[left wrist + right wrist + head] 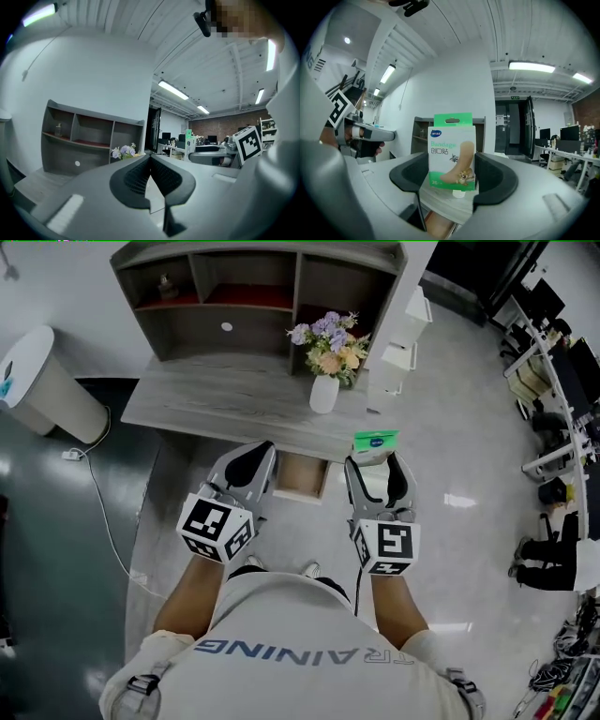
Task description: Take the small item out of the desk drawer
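While the left claw [150,160] is pressed together, the right claw [452,174] pinches a "Bandage" box [452,147].

Shelf object [166,283] too small to identify; drawer [302,476] partly hidden under desk [216,404]

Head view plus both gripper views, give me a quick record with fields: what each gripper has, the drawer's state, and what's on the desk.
right gripper: shut on a bandage box, held upright between its fingers, clear of the drawer
left gripper: fingers together, nothing between them
drawer: pulled open under the desk's front edge; contents can't be made out
desk: grey wood, shelf unit at the back
on desk: white vase of flowers
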